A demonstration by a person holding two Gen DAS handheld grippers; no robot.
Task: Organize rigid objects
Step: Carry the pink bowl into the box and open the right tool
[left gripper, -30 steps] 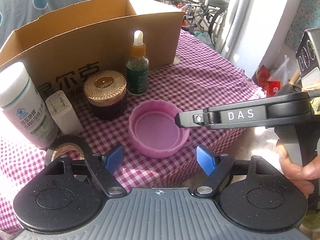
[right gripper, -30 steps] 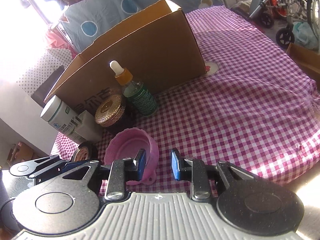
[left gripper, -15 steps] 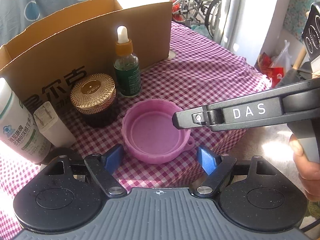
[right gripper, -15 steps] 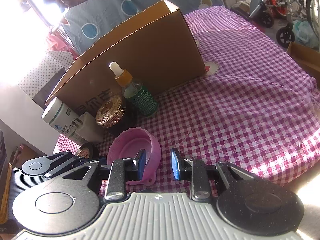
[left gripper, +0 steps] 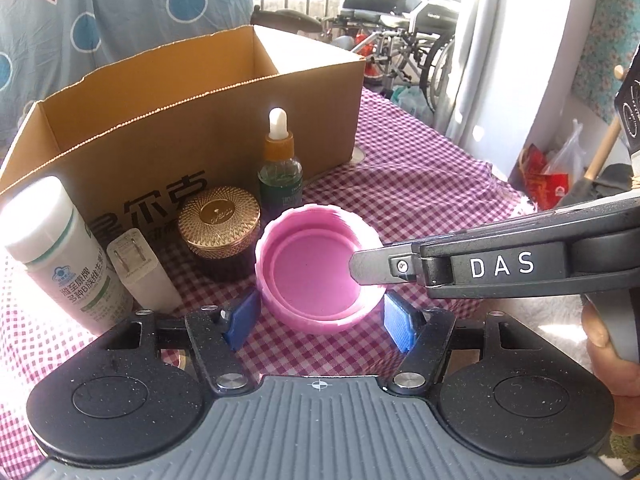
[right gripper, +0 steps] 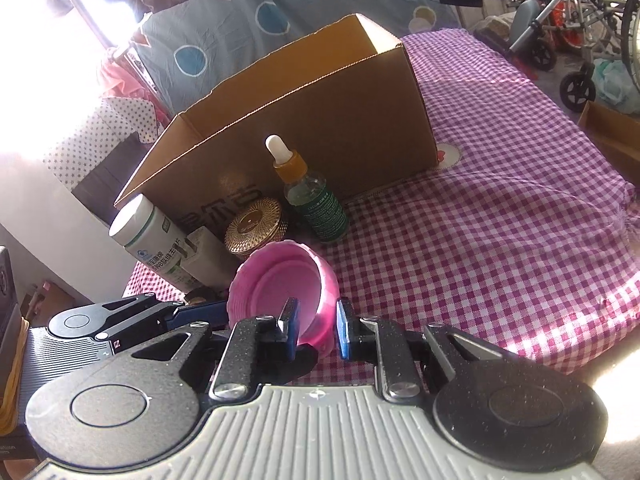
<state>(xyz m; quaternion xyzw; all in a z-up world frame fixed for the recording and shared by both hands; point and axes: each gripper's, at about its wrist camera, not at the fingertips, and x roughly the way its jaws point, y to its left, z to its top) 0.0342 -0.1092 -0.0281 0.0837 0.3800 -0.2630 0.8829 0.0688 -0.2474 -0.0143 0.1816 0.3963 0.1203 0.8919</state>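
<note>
Pink cap (left gripper: pixel 316 268) tilting off the checked counter (right gripper: pixel 480 240), just in front of the gold-lidded jar (left gripper: pixel 219 216) and dropper bottle (left gripper: pixel 280 168), cardboard box (left gripper: pixel 192 120) standing behind. Right tool (right gripper: pixel 316 330) pinching the cap's wall. Left tool (left gripper: pixel 318 320) closing, pads flanking the cap without touching. White bottle (left gripper: pixel 56 248) and charger (left gripper: pixel 140 276) standing at the left.

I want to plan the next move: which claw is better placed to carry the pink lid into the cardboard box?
Right. The right claw already pinches the pink lid's rim and tilts it off the cloth. The left claw only straddles it, closing, pads not touching. The cardboard box stands open just behind.
</note>
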